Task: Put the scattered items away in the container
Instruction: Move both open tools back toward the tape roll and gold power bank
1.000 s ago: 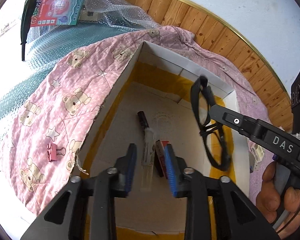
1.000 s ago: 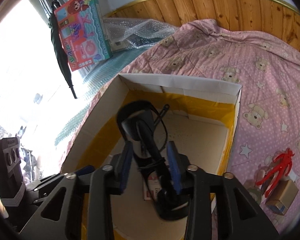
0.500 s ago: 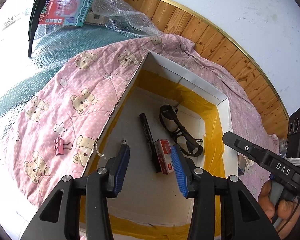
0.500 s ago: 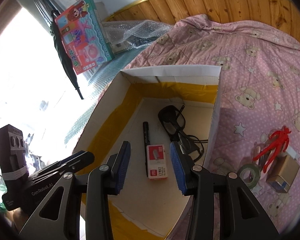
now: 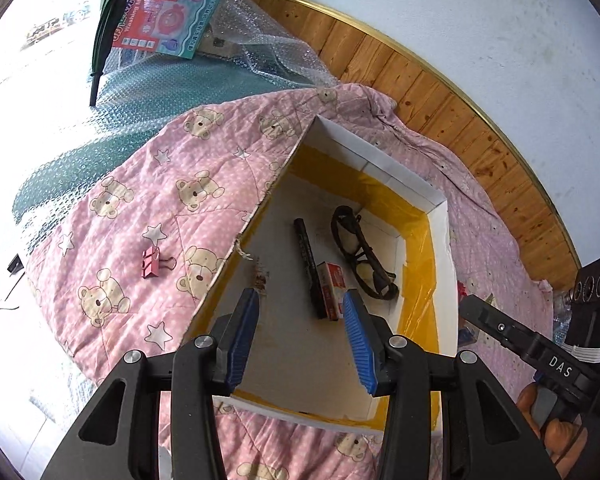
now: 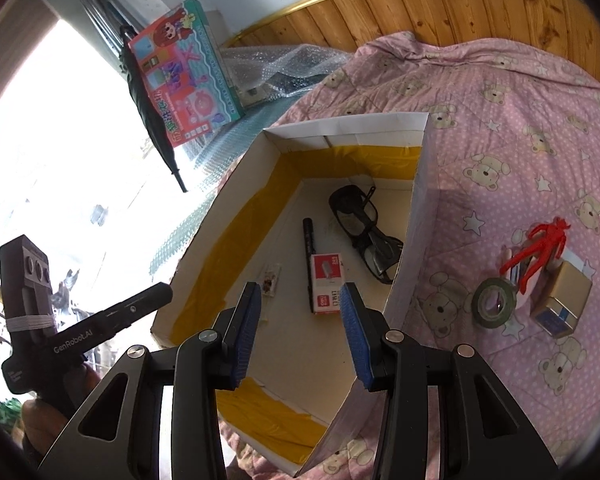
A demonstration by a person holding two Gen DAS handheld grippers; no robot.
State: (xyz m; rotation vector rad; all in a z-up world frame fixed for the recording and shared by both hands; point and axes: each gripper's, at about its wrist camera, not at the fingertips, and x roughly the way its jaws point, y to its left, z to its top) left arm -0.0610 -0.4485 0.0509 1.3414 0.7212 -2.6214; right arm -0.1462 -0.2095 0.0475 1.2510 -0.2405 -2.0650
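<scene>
Both grippers hang over the near end of the cardboard box [image 6: 342, 130], spread wide and carrying nothing. The right gripper [image 6: 300, 334] sits above the box's near right corner, the left gripper [image 5: 300, 338] above its near edge toward the left wall.

Inside the box lie a black marker [image 6: 309, 258], a staple box [image 6: 327, 282], dark glasses [image 6: 364, 226] by the right wall, and a small card [image 6: 271, 282] toward the left.

What is left lies on the quilt [image 6: 540, 128] outside the box. To the right of its right wall, near one another, are a roll of dark tape [image 6: 494, 304], a red toy figure [image 6: 540, 246] and a small brown carton [image 6: 562, 300]; the figure stretches slantwise, one end toward the tape and the other pointing away from the box. All three are right of the right gripper and clearly nearer to it. To the left of the box's left wall, well apart from it, a pink binder clip [image 5: 153, 262] lies with its wire handles pointing toward the box; that one falls to the left gripper.

I'd guess each hand next swings outward from the box to its own side.
</scene>
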